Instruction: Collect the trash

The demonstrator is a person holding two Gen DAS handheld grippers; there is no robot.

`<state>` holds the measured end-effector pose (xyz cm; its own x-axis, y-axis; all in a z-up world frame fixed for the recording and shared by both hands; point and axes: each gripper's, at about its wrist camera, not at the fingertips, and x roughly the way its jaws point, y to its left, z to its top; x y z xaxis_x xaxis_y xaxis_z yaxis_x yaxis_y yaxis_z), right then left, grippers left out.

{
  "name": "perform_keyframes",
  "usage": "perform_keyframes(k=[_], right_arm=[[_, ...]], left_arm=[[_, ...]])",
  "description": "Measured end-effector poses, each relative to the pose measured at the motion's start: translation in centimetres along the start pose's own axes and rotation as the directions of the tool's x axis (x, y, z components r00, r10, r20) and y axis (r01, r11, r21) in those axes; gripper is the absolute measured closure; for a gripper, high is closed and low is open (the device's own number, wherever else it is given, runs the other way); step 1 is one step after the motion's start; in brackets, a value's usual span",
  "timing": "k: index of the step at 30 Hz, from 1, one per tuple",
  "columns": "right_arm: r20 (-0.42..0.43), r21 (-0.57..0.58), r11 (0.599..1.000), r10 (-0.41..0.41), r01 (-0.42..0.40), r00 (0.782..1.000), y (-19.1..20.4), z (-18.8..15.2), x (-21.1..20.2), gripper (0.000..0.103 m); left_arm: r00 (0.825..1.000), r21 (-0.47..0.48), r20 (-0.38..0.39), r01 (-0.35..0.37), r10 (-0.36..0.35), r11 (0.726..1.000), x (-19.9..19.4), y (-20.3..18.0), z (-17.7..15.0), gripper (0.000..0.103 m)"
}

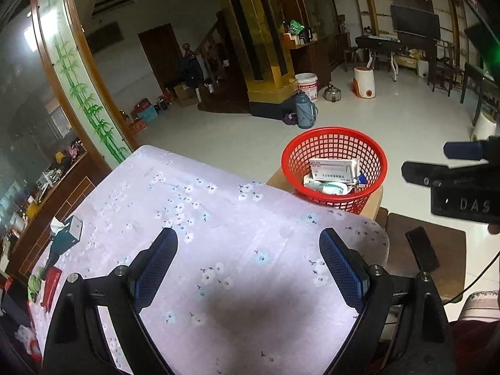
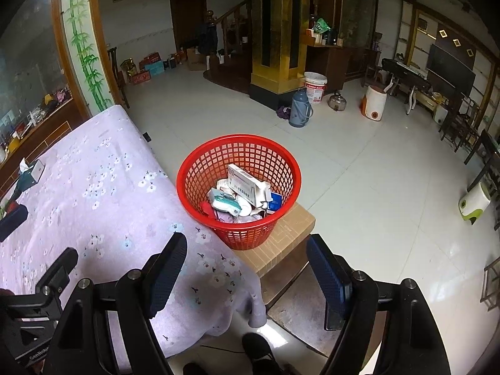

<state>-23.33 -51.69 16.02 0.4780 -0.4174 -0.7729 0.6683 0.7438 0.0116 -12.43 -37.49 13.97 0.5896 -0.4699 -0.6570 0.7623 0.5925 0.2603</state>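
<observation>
1. While both grippers hang with nothing between their fingers, the collecting looks mostly done: the red basket already holds a heap of trash, including a white carton, crumpled wrappers and a soft pack.
2. Left gripper has its jaws spread wide and released above the near part of the table; right gripper is likewise spread and grasps nothing, poised over the table's near right corner with the basket just beyond.
3. That basket stands on a small wooden stool touching the table's right edge, not on the table itself.
4. What may be left, by my judgement: near the table's far left edge sit a tissue box, a red packet, something green, and a crumpled bag at the near left corner. Whether these count as trash I cannot tell.
5. Materials: the basket is rigid plastic lattice, round and tapering toward its base. The table wears a soft lilac cloth printed with pale flowers, draping loosely at the corner. Gripper pads are blue with a fine, grippy knurl. The carton looks stiff; the wrappers look limp and light.
</observation>
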Motion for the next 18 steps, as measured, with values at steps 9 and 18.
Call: perform_keyframes(k=[9,18], right_arm=[[-0.002,-0.007,1.0,-0.002,0.002,1.0,0.08,0.21,0.0,0.021],[-0.005,-0.021,1.0,-0.003,0.003,1.0,-0.03,-0.06,0.07,0.021]], left_arm=[[0.998,-0.047,-0.016,0.055,-0.056,0.997,-0.03,0.28,-0.25,0.012],[0.993,-0.089,-0.058,0.094,-0.1,0.992,0.24,0.12,-0.72,0.012]])
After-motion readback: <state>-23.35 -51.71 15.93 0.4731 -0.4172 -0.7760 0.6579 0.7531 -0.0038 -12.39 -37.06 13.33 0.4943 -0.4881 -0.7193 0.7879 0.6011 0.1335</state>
